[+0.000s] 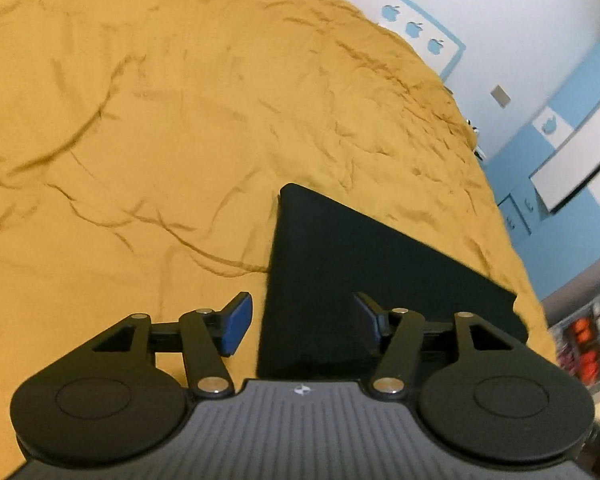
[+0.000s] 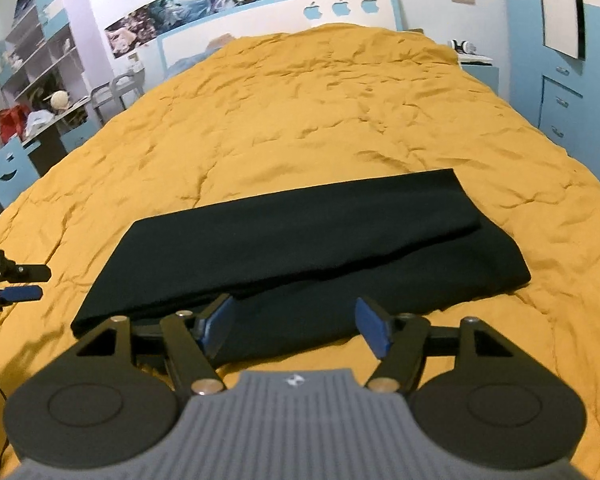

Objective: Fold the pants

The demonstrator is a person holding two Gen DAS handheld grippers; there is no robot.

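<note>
Black pants [image 2: 300,248] lie folded in a long flat band across the yellow bedspread [image 2: 320,112]. In the left wrist view the pants [image 1: 364,264] show as a dark wedge just ahead of the fingers. My left gripper [image 1: 304,320] is open and empty, hovering over the pants' left end; it also shows at the left edge of the right wrist view [image 2: 20,284]. My right gripper [image 2: 296,324] is open and empty, just above the pants' near edge.
The bed has a white and blue headboard [image 2: 284,12] at the far end. Blue drawers [image 2: 560,104] stand to the right, a nightstand [image 2: 476,64] by the headboard, shelves and a desk [image 2: 40,80] to the left.
</note>
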